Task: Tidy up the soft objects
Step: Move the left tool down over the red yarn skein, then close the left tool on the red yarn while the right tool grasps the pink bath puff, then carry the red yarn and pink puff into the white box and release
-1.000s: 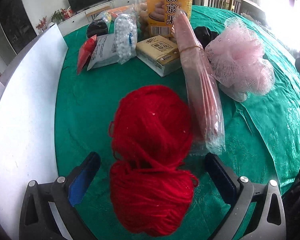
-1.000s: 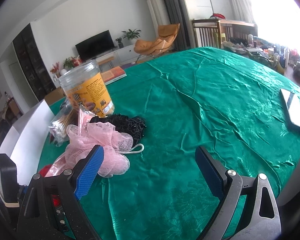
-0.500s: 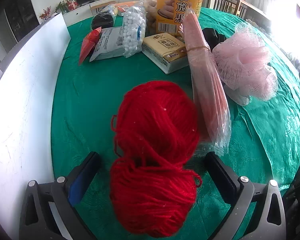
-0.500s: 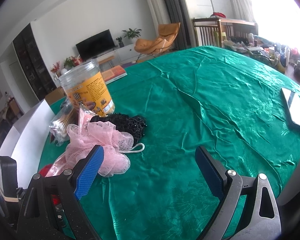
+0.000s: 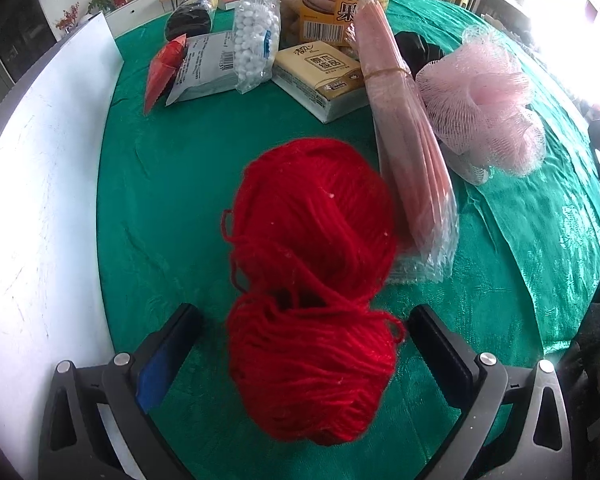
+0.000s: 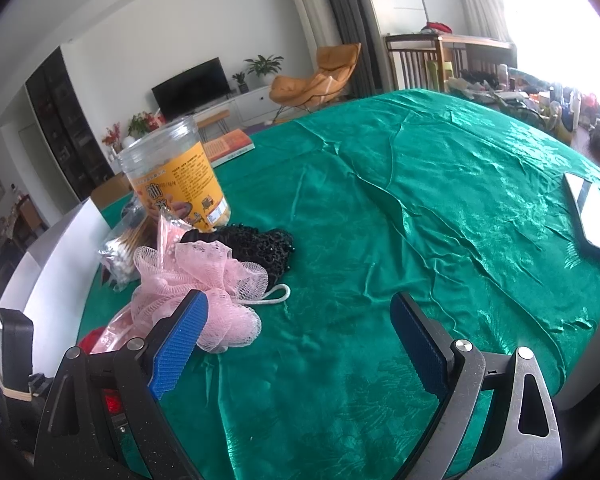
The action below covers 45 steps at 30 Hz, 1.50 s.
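Red yarn [image 5: 312,280]: lay between the spread fingers of the left tool [image 5: 304,344], untouched.
Right tool [image 6: 300,332]: gaped wide, holding nothing.

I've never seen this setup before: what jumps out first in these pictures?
The red yarn fills the left wrist view, lying between the open left gripper's fingers on the green tablecloth. Beyond it to the right sits a pink mesh pouf; the right gripper is open over bare cloth.

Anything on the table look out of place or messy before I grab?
Mostly tidy. The red yarn between the open left hand-held gripper fingers has loose strands coming off its side, which may snag.
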Each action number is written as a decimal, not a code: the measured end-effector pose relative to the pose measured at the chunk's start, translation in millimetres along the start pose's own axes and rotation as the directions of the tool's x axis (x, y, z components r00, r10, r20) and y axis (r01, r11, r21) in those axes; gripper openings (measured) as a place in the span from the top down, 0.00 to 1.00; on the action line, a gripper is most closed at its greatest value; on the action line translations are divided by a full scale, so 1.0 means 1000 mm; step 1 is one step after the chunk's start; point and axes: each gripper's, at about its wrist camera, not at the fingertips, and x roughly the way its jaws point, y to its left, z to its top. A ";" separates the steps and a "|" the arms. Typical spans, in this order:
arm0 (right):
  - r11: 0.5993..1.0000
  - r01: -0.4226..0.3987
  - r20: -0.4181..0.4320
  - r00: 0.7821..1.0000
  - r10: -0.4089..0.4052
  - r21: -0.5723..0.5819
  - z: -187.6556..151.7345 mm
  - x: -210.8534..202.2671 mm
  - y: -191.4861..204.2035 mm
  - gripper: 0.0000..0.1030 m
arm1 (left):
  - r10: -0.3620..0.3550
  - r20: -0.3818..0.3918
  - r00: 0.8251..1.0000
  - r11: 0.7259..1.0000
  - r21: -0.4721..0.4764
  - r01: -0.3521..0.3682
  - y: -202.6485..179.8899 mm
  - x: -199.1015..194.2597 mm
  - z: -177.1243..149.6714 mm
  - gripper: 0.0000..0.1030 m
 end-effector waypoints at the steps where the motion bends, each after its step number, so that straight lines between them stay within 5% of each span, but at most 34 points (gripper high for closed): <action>1: 1.000 -0.017 -0.004 1.000 0.017 0.014 0.000 0.001 -0.003 0.09 | -0.028 0.021 0.999 1.000 -0.015 0.028 0.004 -0.005 -0.001 0.01; 4: 0.992 -0.094 -0.025 0.995 0.096 0.083 0.001 0.004 -0.017 0.09 | -0.083 0.089 0.993 0.996 -0.028 0.086 0.012 -0.022 -0.004 0.06; 7: 0.972 -0.216 -0.133 0.965 0.227 0.088 0.005 0.023 -0.015 0.09 | -0.051 0.110 0.993 0.999 0.018 0.050 0.010 -0.027 -0.002 0.21; 10: 0.956 -0.248 -0.264 0.944 0.200 -0.160 0.008 0.047 0.027 0.09 | -0.061 0.079 0.995 0.997 0.053 0.057 0.004 -0.020 0.000 0.37; 13: 0.883 -0.225 -0.226 0.964 0.141 -0.412 0.008 0.057 0.072 0.09 | -0.038 0.088 0.995 0.998 0.059 0.033 0.002 -0.017 0.003 0.51; 15: 0.846 -0.248 -0.265 0.955 0.132 -0.472 0.007 0.071 0.090 0.12 | -0.051 0.108 0.993 0.998 0.029 0.048 0.006 -0.023 0.002 0.56; 16: 0.845 -0.251 -0.309 0.945 0.108 -0.472 0.005 0.080 0.093 0.30 | -0.067 0.127 0.990 0.998 0.007 0.067 0.010 -0.026 0.000 0.57; 17: 0.855 -0.246 -0.326 0.940 0.097 -0.456 0.006 0.081 0.091 0.92 | -0.074 0.143 0.987 0.997 -0.009 0.076 0.013 -0.030 0.000 0.57; 21: 0.918 -0.294 -0.299 0.930 0.212 -0.264 0.038 0.053 0.049 0.88 | -0.098 0.195 0.976 0.990 -0.085 0.117 0.027 -0.051 0.002 0.57; 26: 0.974 -0.164 -0.151 0.978 0.141 -0.153 0.110 0.057 -0.002 0.88 | -0.123 0.258 0.958 0.966 -0.192 0.175 0.048 -0.074 0.009 0.57; 33: 0.997 -0.071 -0.314 0.947 0.066 -0.005 0.143 0.168 -0.049 0.88 | -0.137 0.336 0.932 0.950 -0.222 0.220 0.072 -0.109 0.027 0.57; 39: 0.998 -0.057 -0.332 0.941 0.057 0.010 0.158 0.201 -0.041 0.88 | -0.121 0.380 0.917 0.940 -0.254 0.229 0.102 -0.133 0.040 0.57; 45: 0.979 -0.193 -0.187 0.966 0.178 -0.064 0.211 0.144 0.027 0.88 | -0.049 0.421 0.906 0.924 -0.326 0.201 0.152 -0.155 0.033 0.57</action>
